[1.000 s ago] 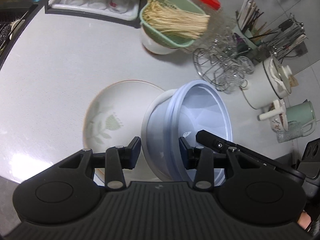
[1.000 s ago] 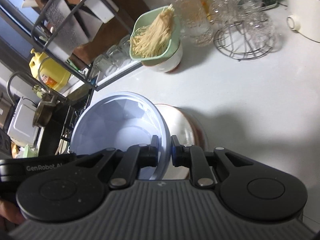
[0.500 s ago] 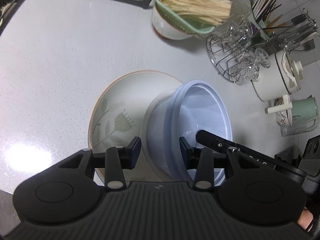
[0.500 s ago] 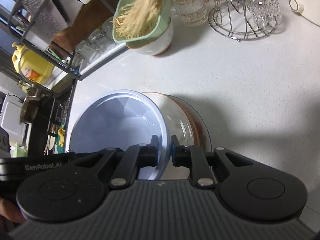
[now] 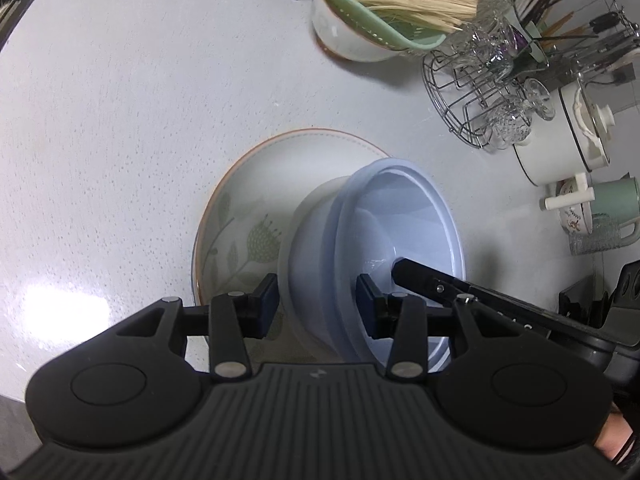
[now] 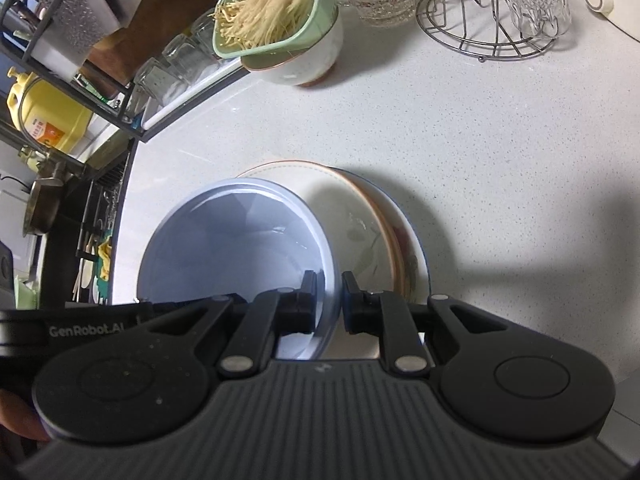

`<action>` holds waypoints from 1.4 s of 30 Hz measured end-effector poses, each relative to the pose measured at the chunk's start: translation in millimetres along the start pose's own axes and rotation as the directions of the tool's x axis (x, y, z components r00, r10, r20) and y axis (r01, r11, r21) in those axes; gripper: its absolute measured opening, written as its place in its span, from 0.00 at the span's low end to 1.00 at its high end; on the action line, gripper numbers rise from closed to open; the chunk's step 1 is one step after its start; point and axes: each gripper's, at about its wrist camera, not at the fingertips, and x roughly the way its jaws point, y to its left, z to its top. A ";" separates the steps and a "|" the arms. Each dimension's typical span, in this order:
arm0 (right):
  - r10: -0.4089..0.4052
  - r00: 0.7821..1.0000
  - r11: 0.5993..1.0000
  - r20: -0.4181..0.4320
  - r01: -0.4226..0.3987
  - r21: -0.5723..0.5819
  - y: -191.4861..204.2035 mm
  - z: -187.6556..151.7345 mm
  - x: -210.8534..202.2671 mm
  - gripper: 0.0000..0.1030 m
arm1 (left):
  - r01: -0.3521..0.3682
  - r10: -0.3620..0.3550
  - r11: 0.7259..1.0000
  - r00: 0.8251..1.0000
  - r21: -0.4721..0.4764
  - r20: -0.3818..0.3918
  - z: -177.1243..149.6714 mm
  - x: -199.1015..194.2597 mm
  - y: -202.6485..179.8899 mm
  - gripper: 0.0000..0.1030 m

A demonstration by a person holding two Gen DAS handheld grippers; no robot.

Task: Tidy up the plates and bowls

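Right up close, the right gripper (image 6: 329, 304) has its fingers (image 6: 308, 304) pinched narrow on the near rim of the pale blue bowl (image 6: 240, 240), one finger inside the wall, the other outside. Over on the other side, the left gripper (image 5: 316, 306) straddles the opposite wall of the blue bowl (image 5: 384, 232) with its fingers (image 5: 267, 306) spread fairly wide, one inside the bowl, one outside, and neither pad clearly pressing the wall. The bowl sits tilted over the floral plate (image 5: 248, 200), covering the plate's right half in the left wrist view. In the right wrist view the plate (image 6: 360, 216) tops a small stack of plates on the speckled white tabletop (image 6: 480, 140). Further back, a white bowl (image 6: 308, 64) carries a green colander of pale noodles (image 6: 264, 12), next to it a wire rack of glasses (image 6: 492, 20), and at the far left a dark shelf rack with upturned glasses (image 6: 176, 64).
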 end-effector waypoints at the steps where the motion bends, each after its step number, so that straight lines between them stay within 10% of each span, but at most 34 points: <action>1: -0.001 1.000 1.000 0.003 0.001 -0.003 1.4 -0.1 -0.5 0.16 | -0.002 0.002 1.000 1.000 0.004 -0.002 -0.1 -0.9 -0.4 0.46; 6: -0.002 1.000 1.000 0.016 0.002 -0.004 2.1 0.1 -4.0 0.19 | -0.008 0.008 1.000 1.000 0.018 0.023 1.6 -11.6 -3.8 0.51; 11: 0.009 0.999 1.000 0.054 -0.010 0.008 -0.6 -0.1 -14.6 0.50 | -0.015 0.013 0.999 0.997 0.029 0.073 0.3 -34.4 -12.0 0.52; 20: 0.023 0.986 0.997 0.164 -0.011 -0.073 6.4 -1.4 -55.2 0.49 | -0.073 0.056 0.994 0.980 0.080 0.189 -8.6 -78.6 -37.9 0.53; 34: 0.085 0.939 0.983 0.333 -0.024 -0.183 0.3 -29.6 -135.0 0.49 | -0.165 0.100 0.978 0.906 0.126 0.412 -78.4 -150.7 -92.1 0.75; 42: 0.054 0.884 0.956 0.465 0.089 -0.280 -6.1 -63.5 -175.5 0.83 | -0.240 0.147 0.962 0.856 0.129 0.496 -134.3 -173.1 -118.3 0.94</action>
